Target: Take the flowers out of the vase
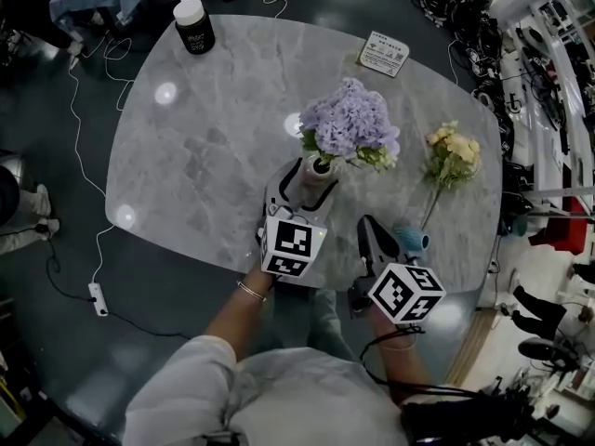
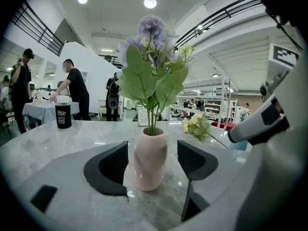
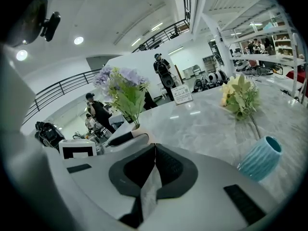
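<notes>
Currently the purple hydrangea bunch [image 1: 350, 119] stands in the pink vase [image 2: 150, 160], mid-tabletop [image 1: 204, 137]. Left gripper [image 2: 152, 153]: jaws apart, flanking the vase, no contact. Right gripper [image 3: 154, 153]: jaws together, empty, near right. Stems judged light and bendy, blooms crushable; best gripped just above the vase mouth.

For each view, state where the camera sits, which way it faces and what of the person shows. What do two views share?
Head view: on the head, looking steeply down at the table; forearms, left gripper, right gripper show.
Left gripper view: on the left gripper, facing across the table; open jaws flank the pink vase.
Right gripper view: on the right gripper, facing across the table; shut jaws show.
Shared: both gripper views show the purple flowers.
</notes>
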`<state>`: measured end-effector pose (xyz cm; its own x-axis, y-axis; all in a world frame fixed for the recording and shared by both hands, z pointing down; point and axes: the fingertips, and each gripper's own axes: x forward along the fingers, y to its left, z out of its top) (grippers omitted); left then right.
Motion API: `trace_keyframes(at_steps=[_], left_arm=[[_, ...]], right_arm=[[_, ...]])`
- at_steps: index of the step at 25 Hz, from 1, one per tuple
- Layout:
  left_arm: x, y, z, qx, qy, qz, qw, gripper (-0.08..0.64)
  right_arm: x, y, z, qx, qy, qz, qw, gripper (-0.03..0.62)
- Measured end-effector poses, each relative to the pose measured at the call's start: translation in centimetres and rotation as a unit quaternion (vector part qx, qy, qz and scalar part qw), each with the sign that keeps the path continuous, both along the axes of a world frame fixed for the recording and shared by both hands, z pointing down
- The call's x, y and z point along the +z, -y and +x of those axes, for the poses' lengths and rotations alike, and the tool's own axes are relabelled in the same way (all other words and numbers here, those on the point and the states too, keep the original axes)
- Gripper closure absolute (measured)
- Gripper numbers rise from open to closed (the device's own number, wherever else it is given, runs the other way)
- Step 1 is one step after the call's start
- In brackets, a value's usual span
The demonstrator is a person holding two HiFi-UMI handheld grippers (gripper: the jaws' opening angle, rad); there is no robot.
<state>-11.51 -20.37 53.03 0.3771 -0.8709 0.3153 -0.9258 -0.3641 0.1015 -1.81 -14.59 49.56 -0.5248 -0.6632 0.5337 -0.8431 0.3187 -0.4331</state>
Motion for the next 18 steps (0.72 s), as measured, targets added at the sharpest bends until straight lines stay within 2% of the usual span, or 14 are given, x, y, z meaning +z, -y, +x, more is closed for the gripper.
trace_keyframes(at_steps=[12,18], left_arm=[[0.4,1.2,0.4,0.01,0.002,0.003,0.9999,0.236],[0.4,1.4,0.3,0.008,0.005,0.005,0.9999,0.291]], right_arm=[[1.0,0.3,-0.4,-0.002,0.002,-0.01,1.0,0.584],[0.9,0.9,-0.5,-0.002,0.003,-0.007,1.0,0.584]])
